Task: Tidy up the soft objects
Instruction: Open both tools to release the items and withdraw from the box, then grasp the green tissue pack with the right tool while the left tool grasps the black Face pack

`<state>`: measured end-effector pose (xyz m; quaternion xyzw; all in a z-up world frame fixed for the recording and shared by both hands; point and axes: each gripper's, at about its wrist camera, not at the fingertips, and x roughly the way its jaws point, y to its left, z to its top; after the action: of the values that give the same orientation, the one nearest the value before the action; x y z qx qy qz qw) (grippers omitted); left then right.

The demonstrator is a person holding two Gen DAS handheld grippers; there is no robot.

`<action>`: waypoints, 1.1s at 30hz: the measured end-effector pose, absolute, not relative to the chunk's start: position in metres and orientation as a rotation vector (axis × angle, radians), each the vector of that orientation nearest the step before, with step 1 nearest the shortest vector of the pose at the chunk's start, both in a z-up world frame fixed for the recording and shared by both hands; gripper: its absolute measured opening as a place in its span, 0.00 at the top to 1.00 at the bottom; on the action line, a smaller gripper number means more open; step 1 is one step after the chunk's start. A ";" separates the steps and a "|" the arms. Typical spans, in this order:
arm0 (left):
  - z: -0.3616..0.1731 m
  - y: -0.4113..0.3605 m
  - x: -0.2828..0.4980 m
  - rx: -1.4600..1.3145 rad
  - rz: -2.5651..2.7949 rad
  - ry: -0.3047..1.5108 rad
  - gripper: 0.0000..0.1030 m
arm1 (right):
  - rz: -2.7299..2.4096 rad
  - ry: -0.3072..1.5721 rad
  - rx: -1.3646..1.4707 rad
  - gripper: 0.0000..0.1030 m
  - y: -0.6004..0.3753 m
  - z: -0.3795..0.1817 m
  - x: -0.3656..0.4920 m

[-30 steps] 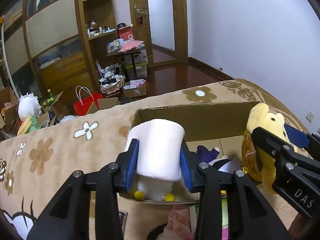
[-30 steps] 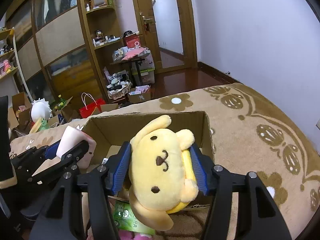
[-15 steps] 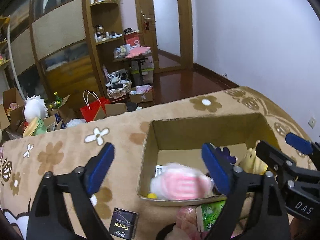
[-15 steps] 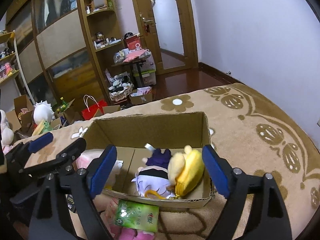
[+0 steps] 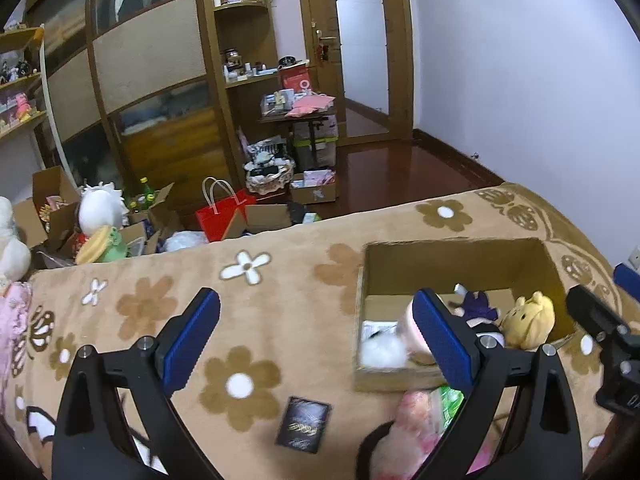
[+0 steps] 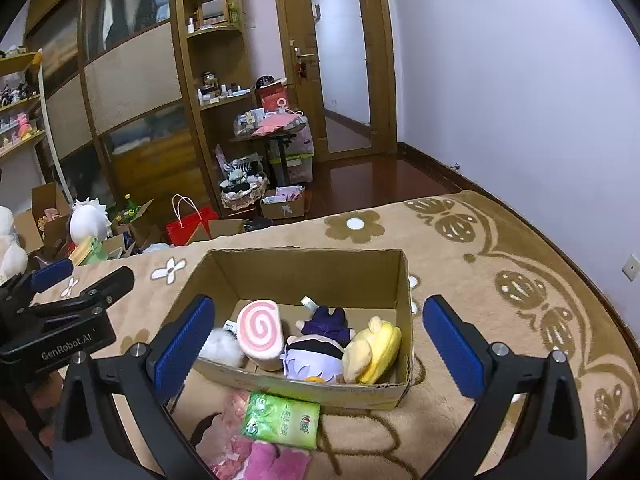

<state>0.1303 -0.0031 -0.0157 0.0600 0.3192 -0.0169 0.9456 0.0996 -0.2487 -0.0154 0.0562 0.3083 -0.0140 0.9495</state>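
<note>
An open cardboard box sits on the flowered blanket. In it lie a pink swirl roll plush, a white fluffy plush, a purple doll plush and a yellow dog plush. My right gripper is open and empty above the box's near side. My left gripper is open and empty, left of the box, over the blanket. The yellow plush also shows in the left wrist view.
A green tissue pack and pink soft things lie in front of the box. A dark card pack lies on the blanket. Beyond the bed edge are boxes, a red bag and shelves.
Both grippers opened and dropped their plush toys into the box: the pink roll from the left, the yellow dog from the right. Both then drew back, the left one moving leftward.
</note>
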 end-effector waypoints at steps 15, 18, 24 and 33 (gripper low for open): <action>-0.036 0.026 0.116 0.136 -0.047 0.771 0.07 | -0.018 0.725 0.151 0.00 -0.242 -0.031 0.070; -0.044 0.028 0.118 0.129 -0.053 0.792 0.07 | -0.012 0.744 0.156 0.00 -0.241 -0.039 0.072; -0.067 0.032 0.125 0.127 -0.052 0.841 0.07 | -0.006 0.783 0.160 0.00 -0.239 -0.059 0.078; -0.099 0.036 0.138 0.124 -0.059 0.899 0.07 | 0.012 0.855 0.152 0.00 -0.229 -0.095 0.090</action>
<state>0.1384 0.0357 -0.0994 0.0600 0.4340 -0.0285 0.8985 0.0904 -0.2293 -0.0951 0.0739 0.4141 0.0059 0.9072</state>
